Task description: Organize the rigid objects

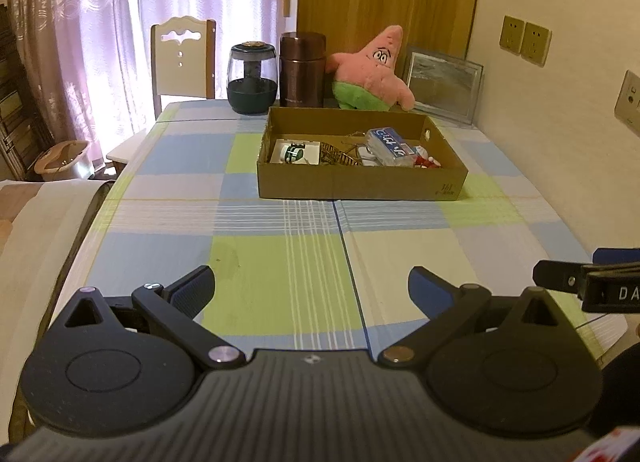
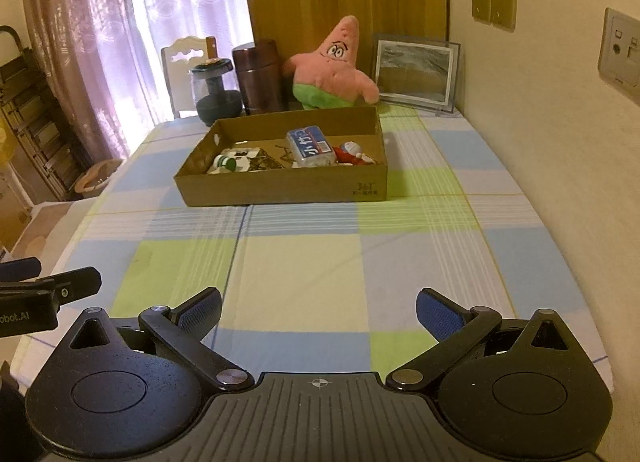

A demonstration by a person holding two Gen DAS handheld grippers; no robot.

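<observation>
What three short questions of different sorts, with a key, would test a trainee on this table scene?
1. True or false: both grippers are shut on items.
2. What stands directly left of the pink star plush?
3. Where does the blue-labelled packet lie: A on the tablecloth, B in the cardboard box, C on the chair?

Key: 1 false, the left gripper and right gripper are open and empty; 2 the brown flask; 3 B.

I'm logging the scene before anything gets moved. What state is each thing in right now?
Left gripper: open, empty, above the table.
Right gripper: open, empty, above the table.
Shallow brown cardboard box: open-topped, holding small items.
Blue-labelled clear plastic case: lying in the box.
Brown metal flask: upright, lid on.
Dark-based glass jar: upright, lid on.
Pink star plush toy: propped upright behind the box.
Framed picture: leaning against the wall.
</observation>
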